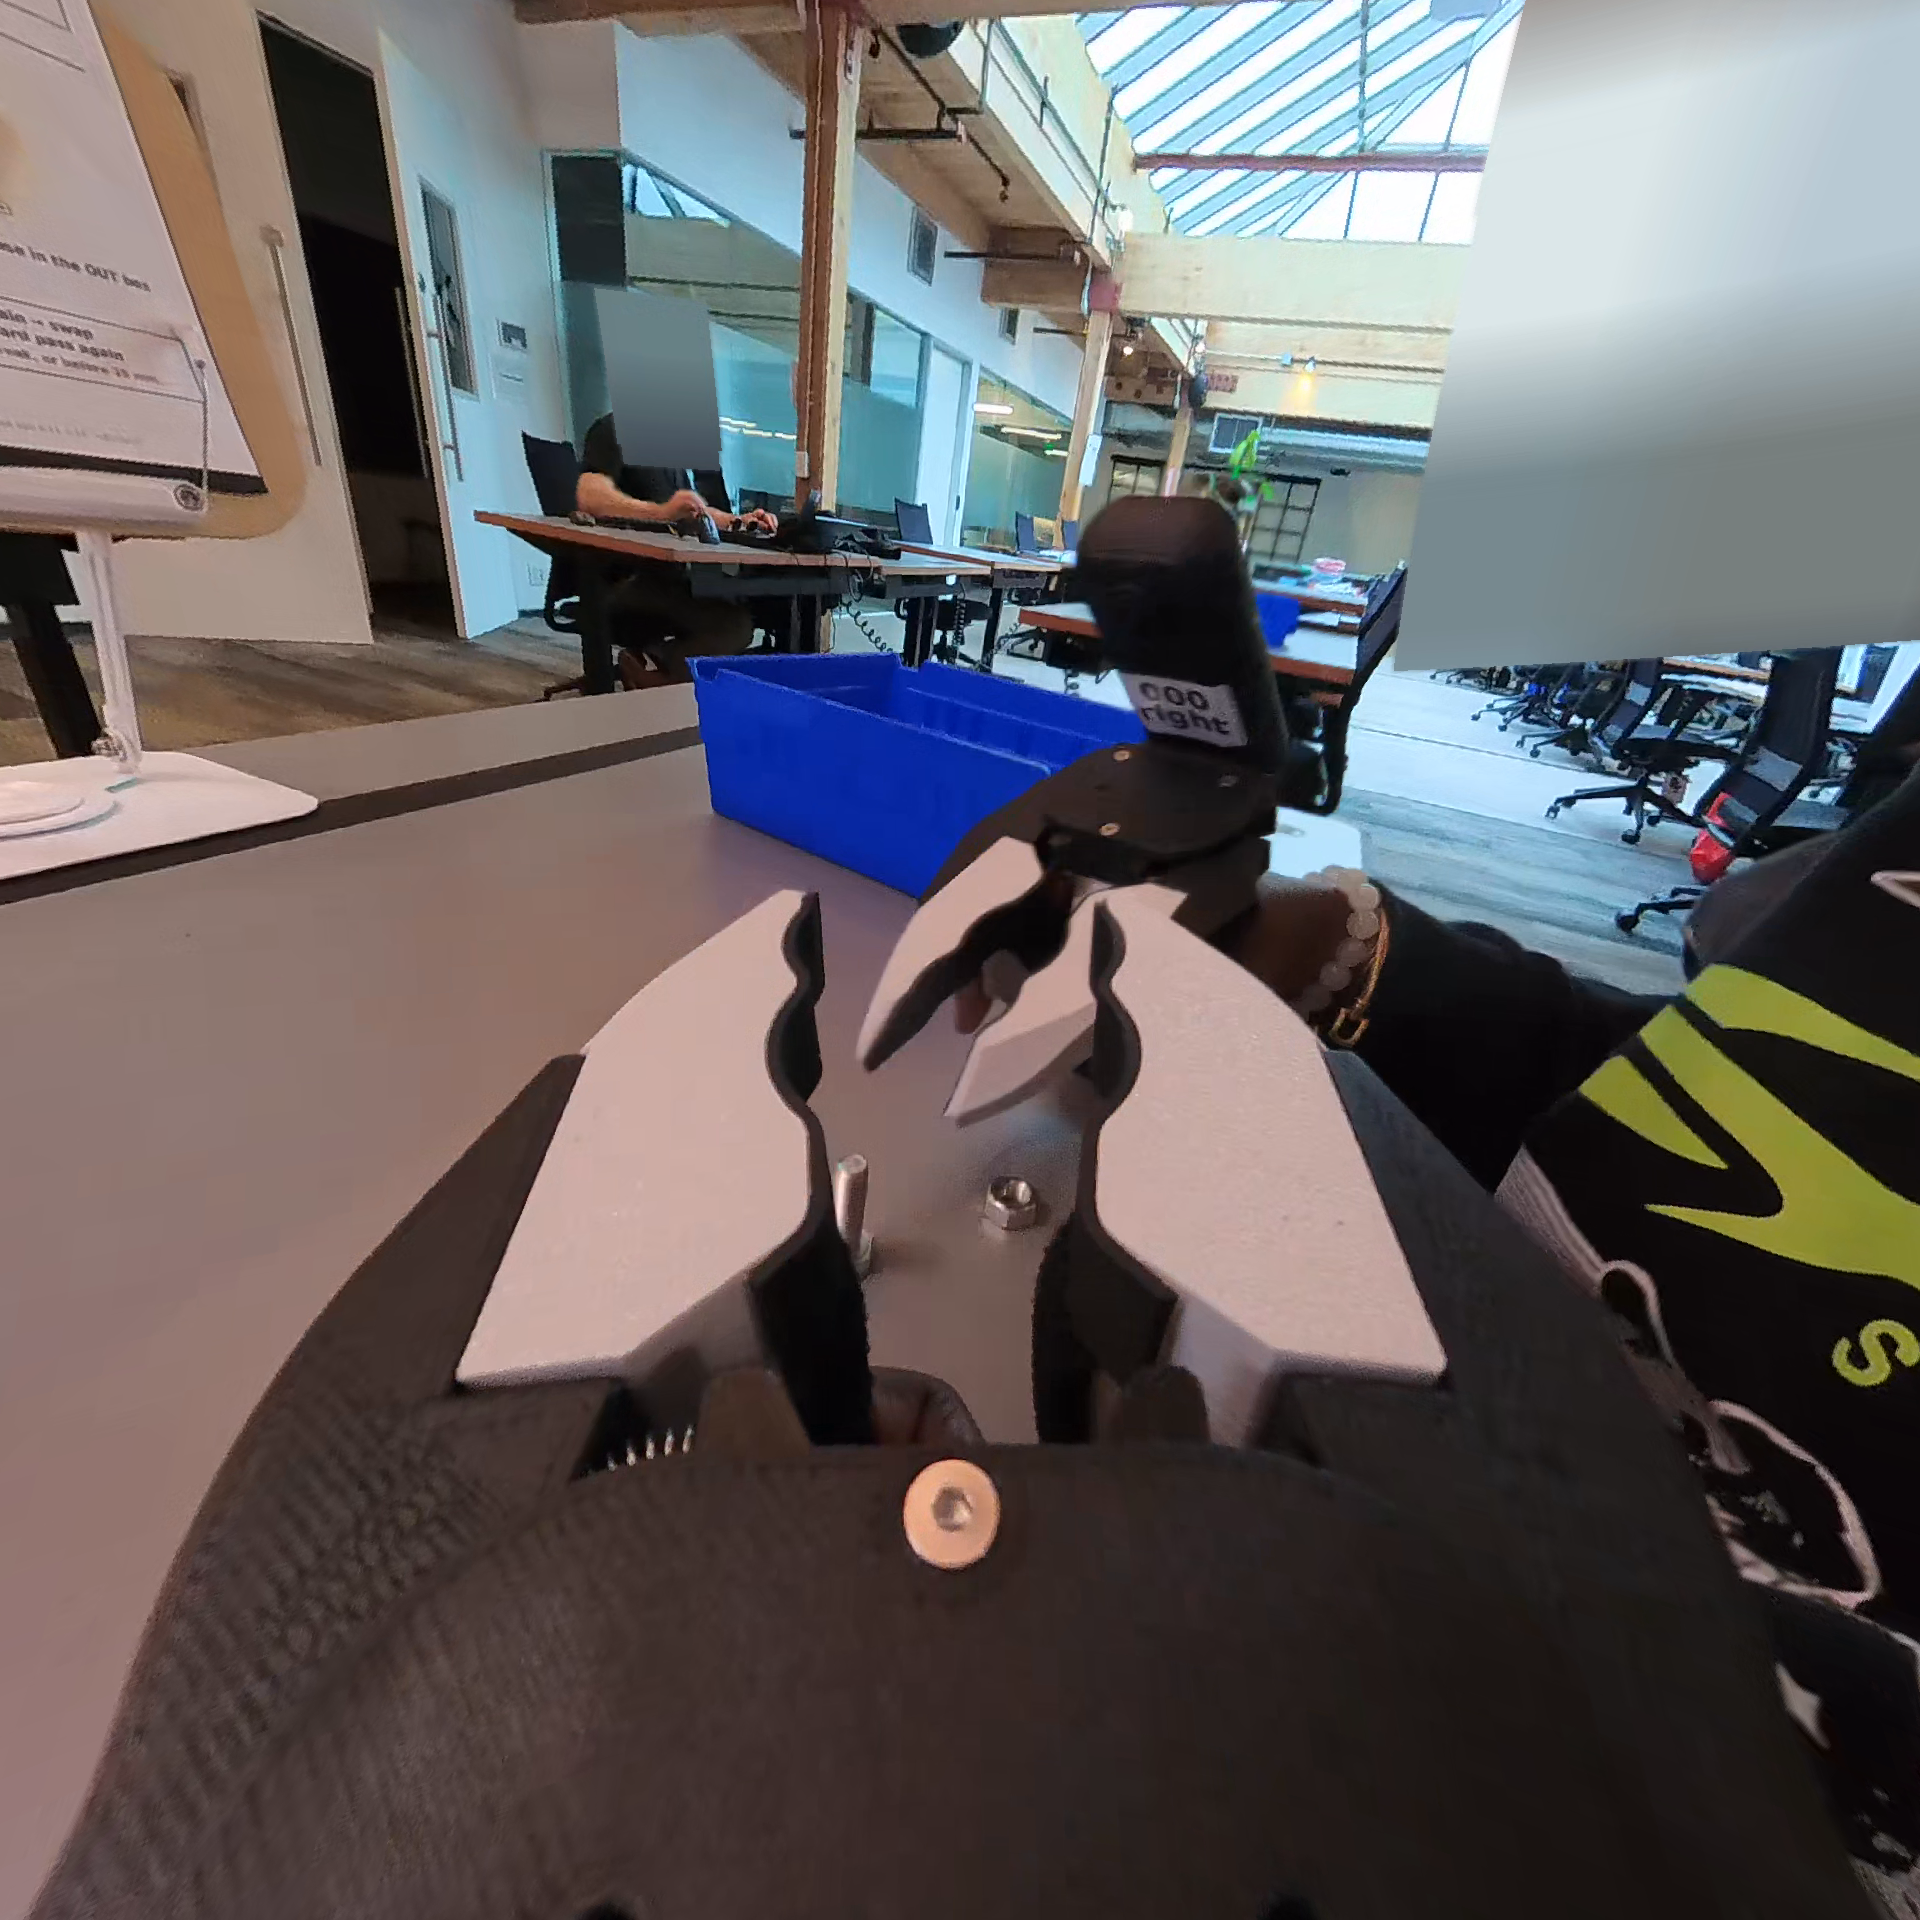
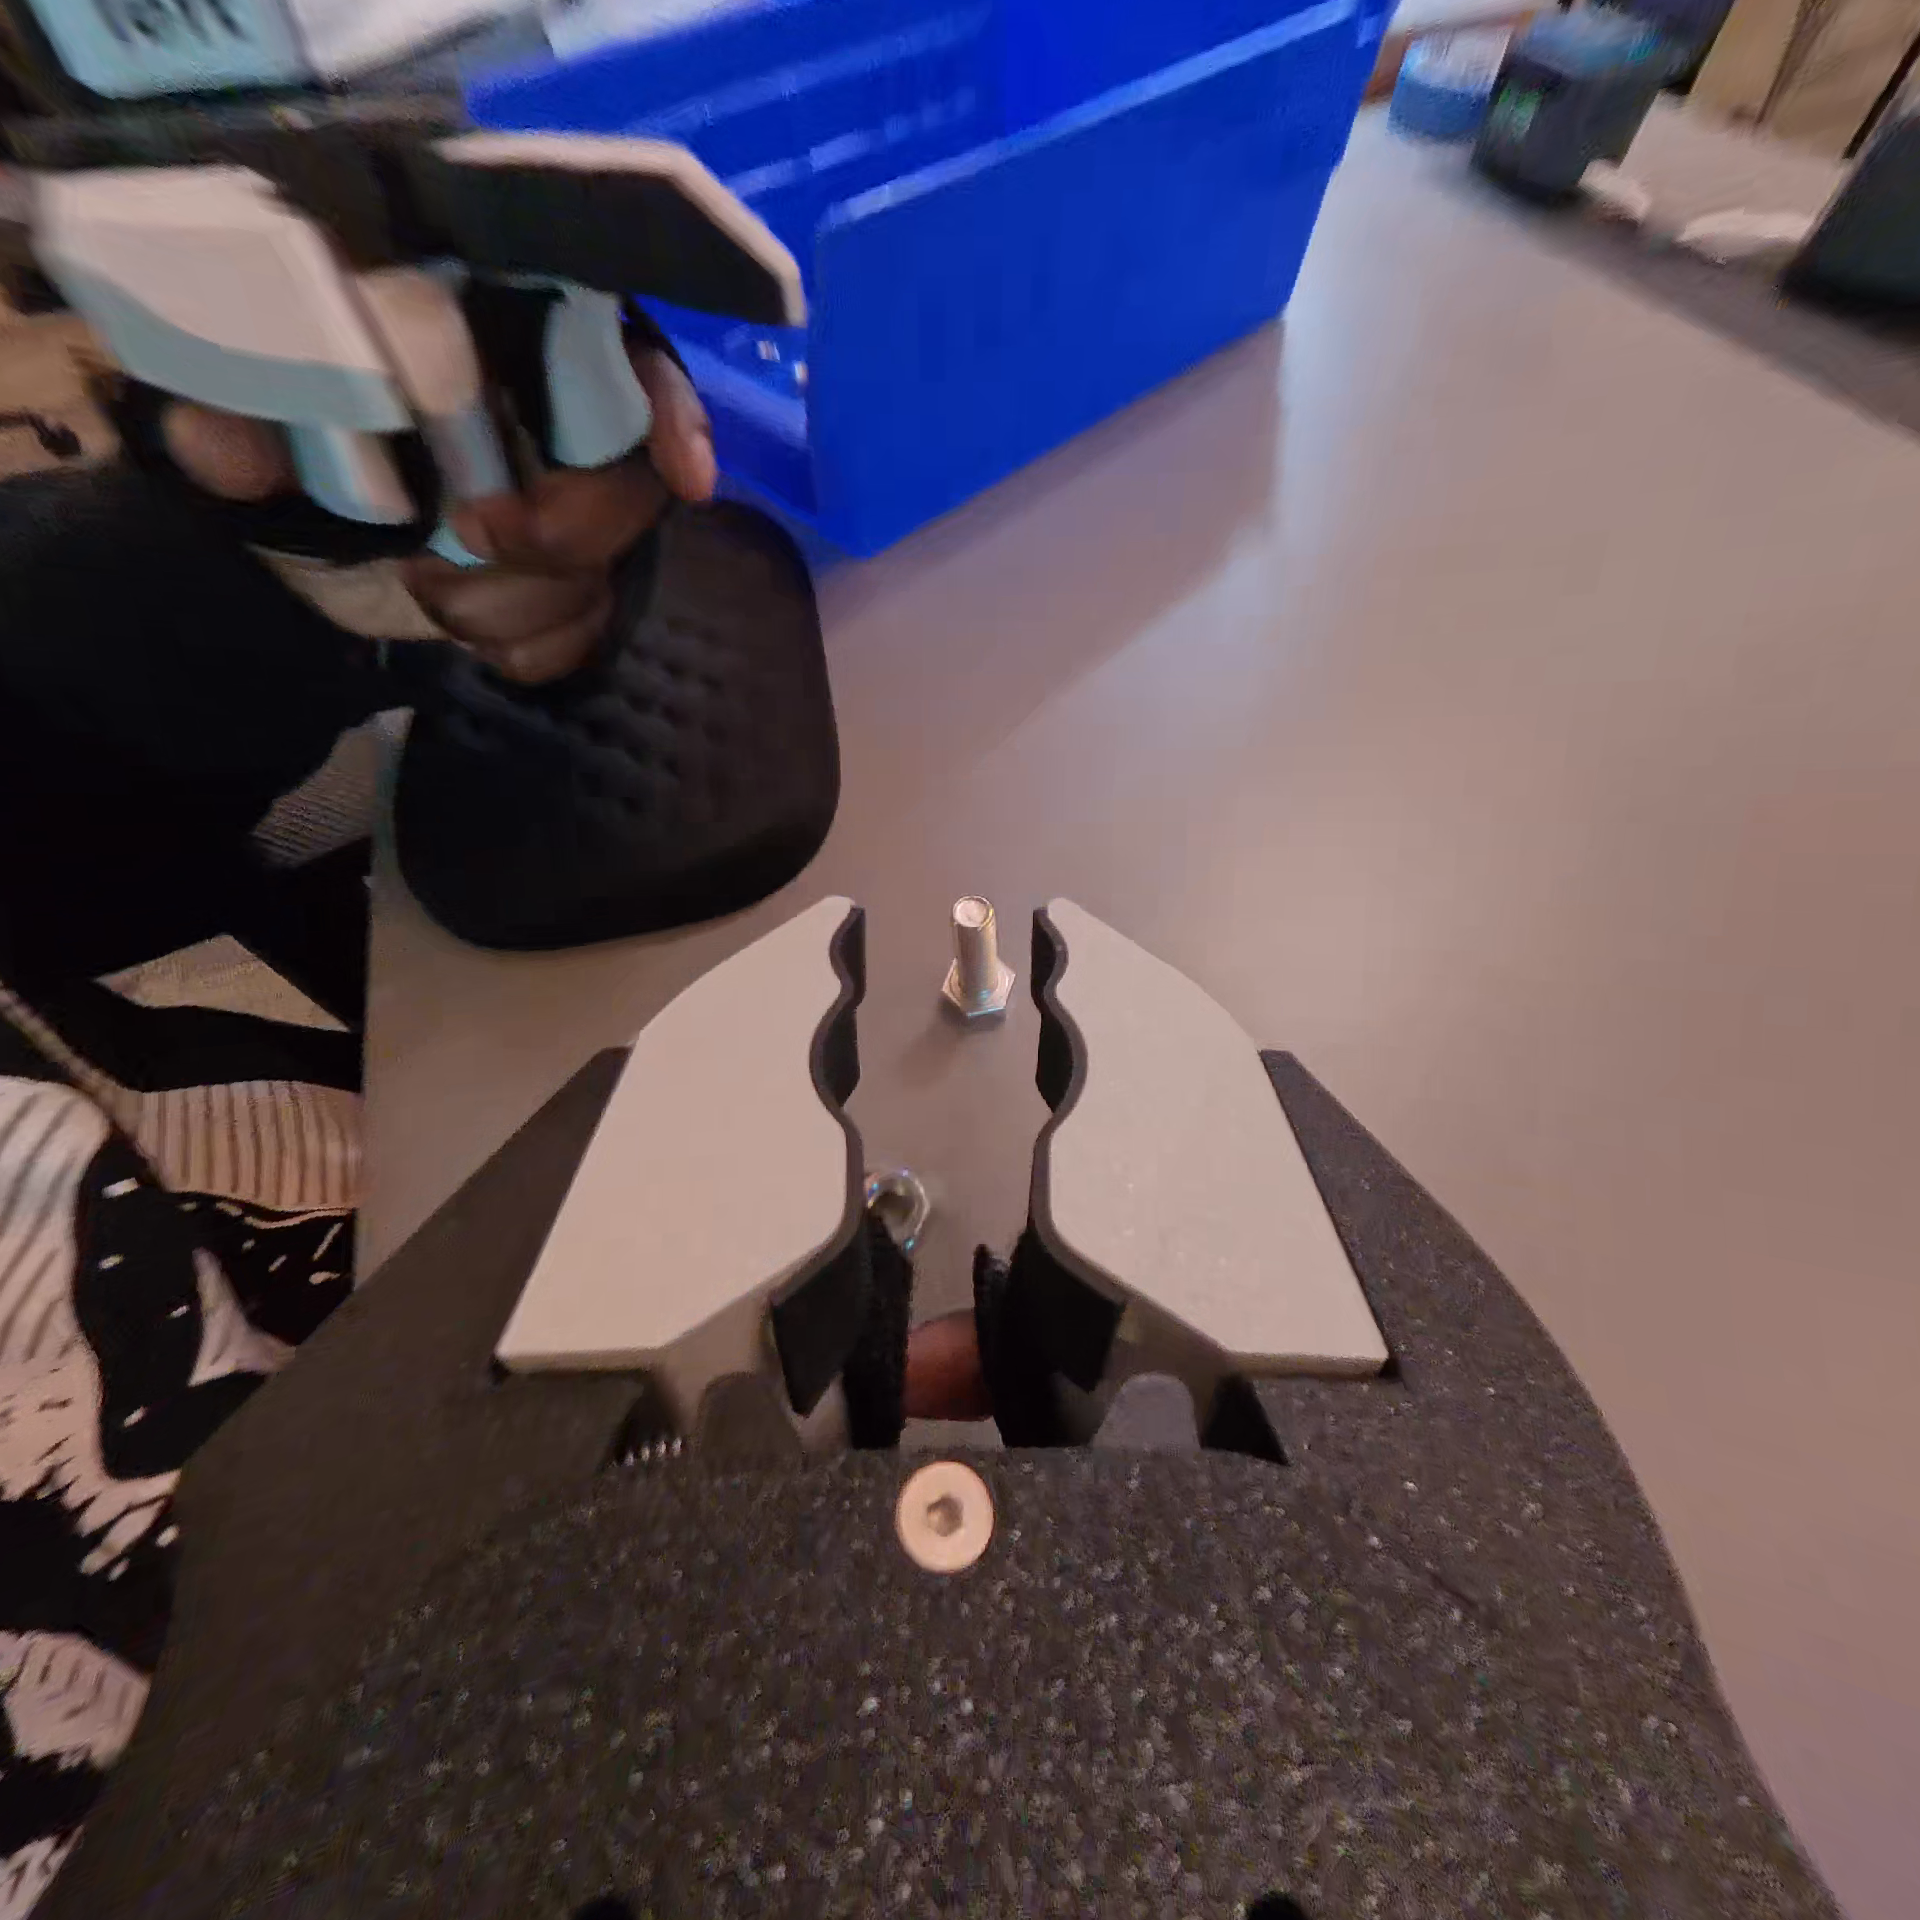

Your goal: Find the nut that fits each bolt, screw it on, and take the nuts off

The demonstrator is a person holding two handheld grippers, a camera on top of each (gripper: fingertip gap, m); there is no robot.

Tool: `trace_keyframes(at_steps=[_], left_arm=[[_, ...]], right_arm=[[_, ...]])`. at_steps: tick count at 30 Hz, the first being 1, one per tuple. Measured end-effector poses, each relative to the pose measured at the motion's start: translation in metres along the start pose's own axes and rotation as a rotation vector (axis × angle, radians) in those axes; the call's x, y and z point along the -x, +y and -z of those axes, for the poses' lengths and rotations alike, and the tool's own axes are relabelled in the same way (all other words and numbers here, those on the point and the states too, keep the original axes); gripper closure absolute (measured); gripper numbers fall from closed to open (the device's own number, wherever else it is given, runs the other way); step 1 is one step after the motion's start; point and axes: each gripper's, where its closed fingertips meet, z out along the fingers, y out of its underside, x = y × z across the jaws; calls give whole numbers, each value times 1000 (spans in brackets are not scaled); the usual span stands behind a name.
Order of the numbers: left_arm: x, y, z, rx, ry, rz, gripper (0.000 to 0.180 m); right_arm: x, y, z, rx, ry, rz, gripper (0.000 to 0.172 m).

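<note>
Right gripper point(image 2: 948, 971): jaws spread, nothing pinched; bolt point(image 2: 974, 961) stands upright on its head between the fingertips, clear of both pads.
Left gripper point(image 1: 956, 1023): jaws spread wide, empty.
Nut point(image 1: 1010, 1202): flat on the table point(image 1: 416, 987), low between the left fingers, just beside the bolt.
Risk, tipping: an off-centre close would likely topple the bolt.
Risk, collision: grippers near each other; fingers may clash.

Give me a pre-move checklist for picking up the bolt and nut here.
1. Bolt upright on its head on the table: ok.
2. Nut lying loose, off the bolt: ok.
3. Right tool open, pads clear of the bolt: ok.
4. Left tool open, nothing held: ok.
5. Tools clear of each other: not ok, the right tool's tips sit between the left's fingers.
6. Nut fits bolt: cannot tell.
</note>
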Motion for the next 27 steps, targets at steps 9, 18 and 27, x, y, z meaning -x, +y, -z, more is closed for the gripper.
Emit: trace_keyframes(at_steps=[9, 18, 27], left_arm=[[10, 23, -4, 109, -109, -89, 129], [26, 20, -23, 131, -506, -330, 128], [33, 9, -24, 127, -748, -495, 143]], right_arm=[[-7, -5, -18, 32, 12, -46, 162], [6, -88, 29, -217, 99, -128, 162], [15, -106, 29, -363, 151, -239, 163]])
